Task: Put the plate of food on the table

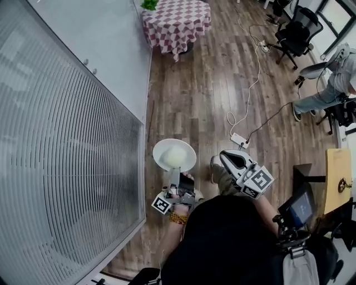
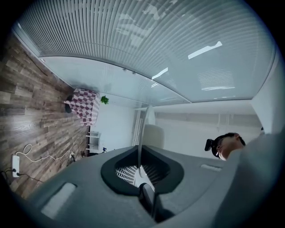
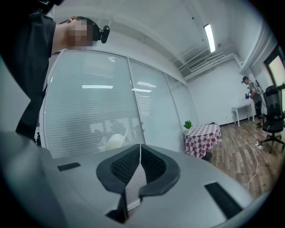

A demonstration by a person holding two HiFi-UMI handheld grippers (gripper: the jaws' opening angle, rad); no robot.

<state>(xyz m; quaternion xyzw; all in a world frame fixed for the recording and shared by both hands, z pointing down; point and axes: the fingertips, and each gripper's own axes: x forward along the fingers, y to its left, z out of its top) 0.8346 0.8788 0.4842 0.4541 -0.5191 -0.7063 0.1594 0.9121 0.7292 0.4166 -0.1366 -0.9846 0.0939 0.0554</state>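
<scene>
Two jaws of the left gripper [image 2: 140,160] were closed tight on the thin rim of a round white plate [image 1: 160,150], which its own view showed edge-on between the pads. The plate carried a pale mound of food [image 1: 178,157] and was held out in the air in front of the person, roughly level as far as the head view showed, above the brown wooden floor [image 1: 211,100] and just beside the frosted glass wall [image 1: 67,139]. The jaws of the right gripper [image 3: 140,153] were also together, but nothing was between them. This gripper was to the right of the plate, near it and not touching it.

The table under a red-and-white chequered cloth [image 1: 177,25] stood well apart from the plate, at the far end of the glass wall, with a small green plant [image 1: 149,4] at its edge.

In my judgement the first part of the task was done: the plate was gripped and lifted with the food on it. What was left was the larger part: to carry the plate across the floor to the table, to lower it onto a free part of the cloth, and to open the left jaws. A white cable with a power strip [image 1: 239,139] lay on the floor to the right of the way.
</scene>
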